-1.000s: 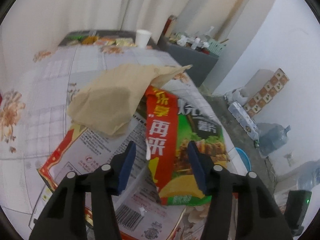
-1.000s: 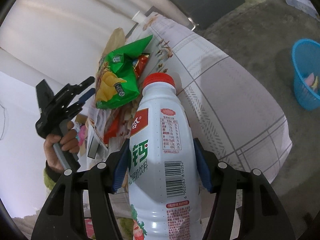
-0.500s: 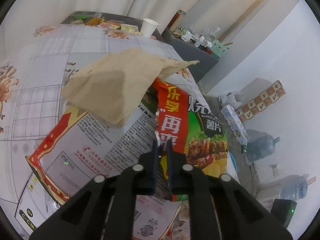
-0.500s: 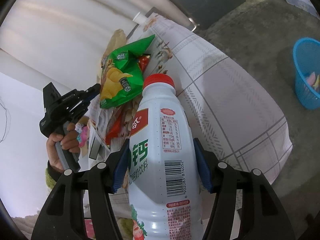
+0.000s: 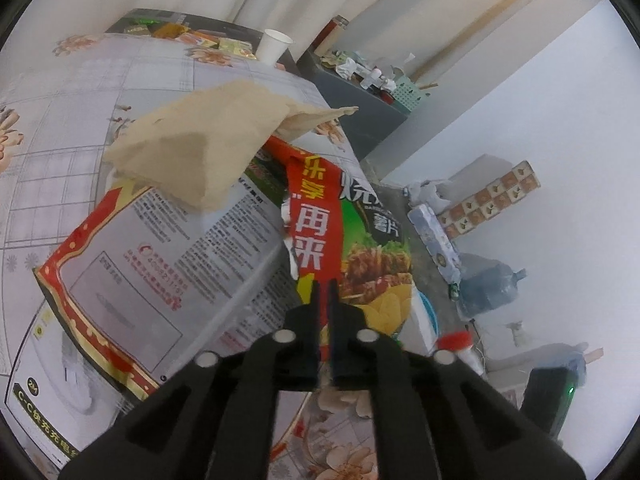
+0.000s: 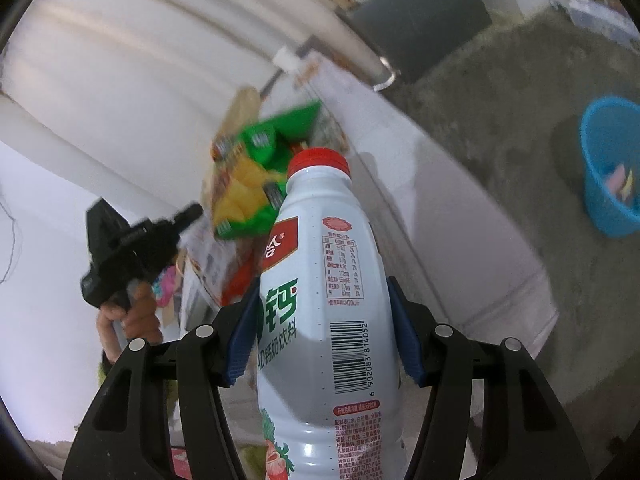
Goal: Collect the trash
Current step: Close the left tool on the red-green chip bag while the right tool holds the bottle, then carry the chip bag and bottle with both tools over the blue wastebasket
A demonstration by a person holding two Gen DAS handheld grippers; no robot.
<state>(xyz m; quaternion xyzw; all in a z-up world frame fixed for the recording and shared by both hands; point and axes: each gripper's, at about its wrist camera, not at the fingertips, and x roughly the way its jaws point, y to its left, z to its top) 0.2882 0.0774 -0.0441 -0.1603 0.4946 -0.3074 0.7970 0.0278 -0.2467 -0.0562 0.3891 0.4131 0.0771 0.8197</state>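
- Flowered cloth covers the table [image 5: 132,92] where the litter is heaped; a blue basket [image 6: 600,168] stands on the concrete floor well apart from it.
- Left gripper [image 5: 324,292]: its jaws closed and have just been opening a little again, and now stand at a narrow gap with the red-and-green chip bag [image 5: 348,240] between them. The foil seems pinched at its lower edge, though how firmly cannot be told.
- Right gripper [image 6: 324,332]: the blue pads press both sides of the white drink bottle [image 6: 320,280], jaws about half spread around its body.
- Bottle's long axis runs along the fingers, red cap [image 6: 318,164] pointing away from the camera, off the table.
- Chip bag hangs lengthwise from the heap toward the left gripper, its far end tucked under a brown paper bag [image 5: 200,148] and beside a red-bordered printed pack [image 5: 132,264].
- Risks: the slackened left grip may let the slick foil slide free; pulling the bag could drag the paper bag and pack off the table edge; the smooth bottle could slip from the pads if tipped cap-down.
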